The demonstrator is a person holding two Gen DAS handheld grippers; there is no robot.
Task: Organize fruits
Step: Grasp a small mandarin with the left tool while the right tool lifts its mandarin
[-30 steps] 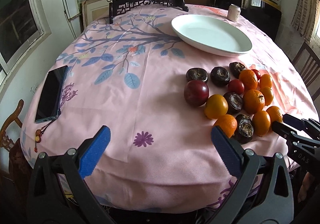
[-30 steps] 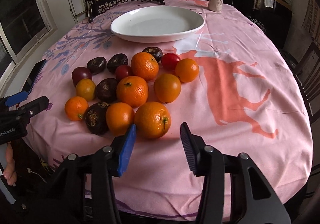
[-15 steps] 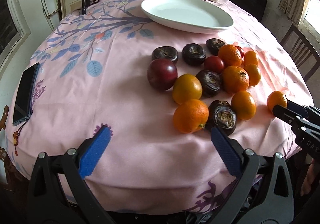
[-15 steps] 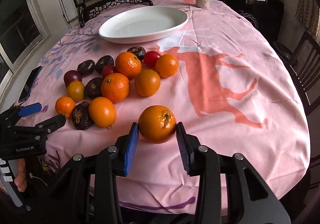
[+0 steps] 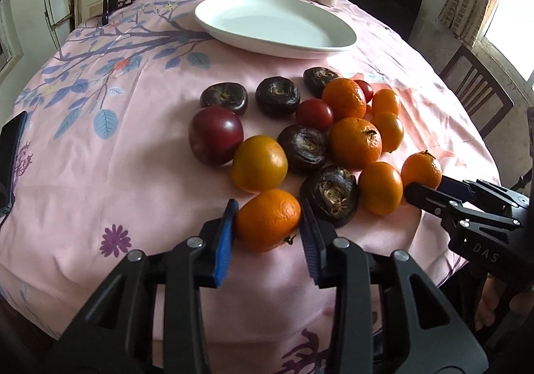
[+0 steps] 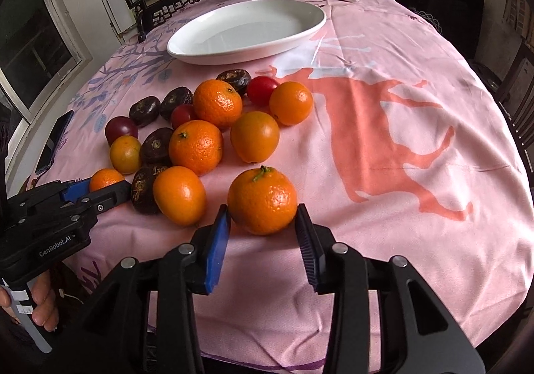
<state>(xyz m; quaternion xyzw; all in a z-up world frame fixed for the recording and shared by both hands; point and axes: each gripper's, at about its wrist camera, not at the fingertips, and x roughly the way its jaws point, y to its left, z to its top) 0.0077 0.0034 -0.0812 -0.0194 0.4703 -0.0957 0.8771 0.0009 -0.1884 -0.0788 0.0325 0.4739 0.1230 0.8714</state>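
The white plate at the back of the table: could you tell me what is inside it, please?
Nothing shows inside the white plate; its bare bottom is visible in both views. All the fruit still lies on the pink tablecloth in front of it. What is under the plate is covered.

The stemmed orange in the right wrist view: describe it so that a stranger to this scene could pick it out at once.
Start at the white plate at the far side of the pink table, then come toward the camera past the fruit pile. The stemmed orange sits nearest, between the fingers of the right gripper. Unlike its neighbours, it stands apart from the pile and carries a green stem.
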